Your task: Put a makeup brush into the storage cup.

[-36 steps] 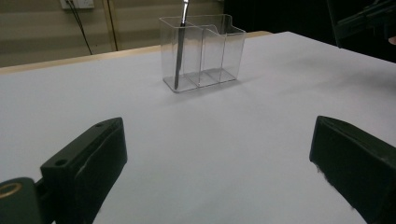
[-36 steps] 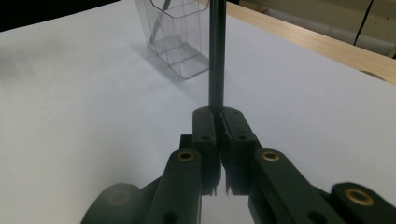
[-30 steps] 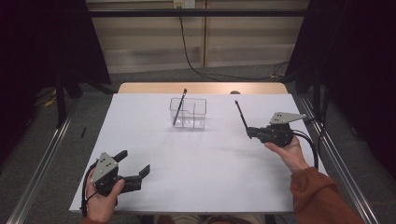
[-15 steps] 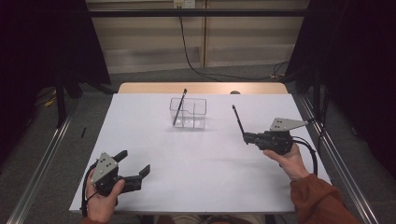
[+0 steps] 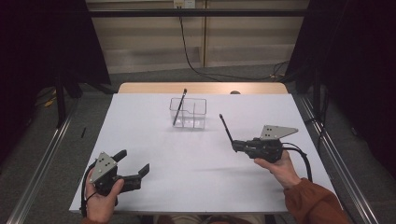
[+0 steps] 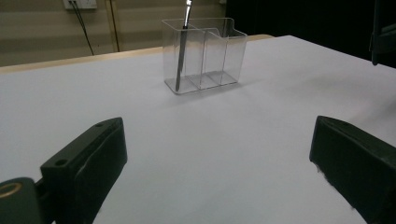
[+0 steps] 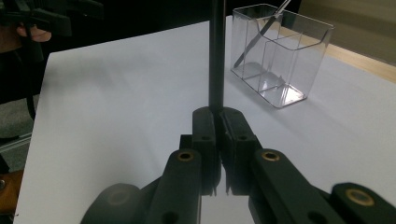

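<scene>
**Right gripper clamps a black pen, left gripper idle and wide open**

Okay, quick pass. My right gripper (image 5: 235, 146) is clenched on a thin black pen (image 5: 226, 127); in the right gripper view the jaws meet tight around the held pen (image 7: 216, 56), which runs straight up out of them. In the high view the pen slants up and to the left from the jaw tips, above the white table (image 5: 154, 140), on the right half. The right hand (image 5: 275, 168) grips the tool from below, orange sleeve (image 5: 313, 203) at the bottom edge, grey plate on top.

The clear organizer (image 5: 188, 113) stands upright near the far middle of the table, well apart from both grippers. It has several compartments. A second pen (image 5: 179, 107) leans in its left end compartment, tip sticking out over the rim, tilted to the right at the top. In the left gripper view that same organizer (image 6: 205, 53) sits dead ahead with the leaning pen (image 6: 182, 46) in the leftmost cell; the other cells look empty. In the right gripper view the organizer (image 7: 280, 56) sits to the right of my held pen, not touching it.

My left gripper (image 5: 133, 168) is released, jaws spread wide, nothing between them, low over the near left corner of the table. The left hand (image 5: 102, 198) holds it at the table edge.
</scene>
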The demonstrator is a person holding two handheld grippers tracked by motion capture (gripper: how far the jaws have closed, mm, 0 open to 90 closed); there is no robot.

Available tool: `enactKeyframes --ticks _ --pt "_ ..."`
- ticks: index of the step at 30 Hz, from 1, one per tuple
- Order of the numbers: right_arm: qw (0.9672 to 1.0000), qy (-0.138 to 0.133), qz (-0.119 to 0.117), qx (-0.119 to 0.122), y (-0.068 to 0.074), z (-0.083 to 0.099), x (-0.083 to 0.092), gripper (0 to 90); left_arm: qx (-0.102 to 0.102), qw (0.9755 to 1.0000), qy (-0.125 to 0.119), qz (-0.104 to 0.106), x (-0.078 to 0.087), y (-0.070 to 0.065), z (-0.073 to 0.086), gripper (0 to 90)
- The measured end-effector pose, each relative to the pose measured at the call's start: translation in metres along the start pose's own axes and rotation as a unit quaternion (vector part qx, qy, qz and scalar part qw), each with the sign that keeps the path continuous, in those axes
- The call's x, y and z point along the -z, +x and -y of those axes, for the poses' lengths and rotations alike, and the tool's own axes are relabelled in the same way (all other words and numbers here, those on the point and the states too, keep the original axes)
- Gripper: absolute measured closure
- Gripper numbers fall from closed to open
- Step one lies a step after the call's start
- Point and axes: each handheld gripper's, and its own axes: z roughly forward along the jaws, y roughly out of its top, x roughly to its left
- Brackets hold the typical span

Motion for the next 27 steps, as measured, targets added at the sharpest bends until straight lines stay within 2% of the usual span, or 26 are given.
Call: enactKeyframes --ticks 3,4,6,8,10,18,20,27 --pt "1.0000 -0.007 -0.003 -0.004 0.002 -0.001 0.000 84.8 -0.004 1.0000 -0.001 -0.003 0.000 -0.001 -0.001 4.1" --pt "0.9999 -0.009 -0.003 -0.006 0.002 -0.001 0.000 84.9 -0.006 0.9999 -0.001 -0.009 -0.001 -0.002 -0.002 4.1" --pt "0.9999 -0.011 -0.003 -0.007 0.002 -0.002 0.000 84.9 -0.001 1.0000 -0.002 -0.008 -0.003 -0.004 -0.003 4.1" --pt "0.9998 -0.013 -0.004 -0.013 0.002 -0.003 0.000 84.9 -0.010 0.9998 -0.003 -0.014 -0.005 -0.006 -0.005 4.1" --pt "0.9998 -0.015 -0.004 -0.012 0.002 -0.004 0.000 84.9 -0.006 0.9999 -0.008 -0.007 -0.008 -0.008 -0.007 4.1" --pt "0.9997 -0.019 -0.012 -0.013 0.008 -0.007 -0.007 84.9 -0.017 0.9997 -0.011 0.015 -0.020 -0.020 -0.014 3.7" --pt "0.9997 -0.016 -0.015 -0.013 0.011 -0.009 -0.009 84.9 -0.016 0.9994 -0.015 0.027 -0.022 -0.023 -0.016 3.0" --pt "0.9993 -0.018 -0.030 -0.009 0.020 -0.013 -0.020 84.9 -0.020 0.9986 -0.031 0.038 -0.032 -0.035 -0.026 3.0"
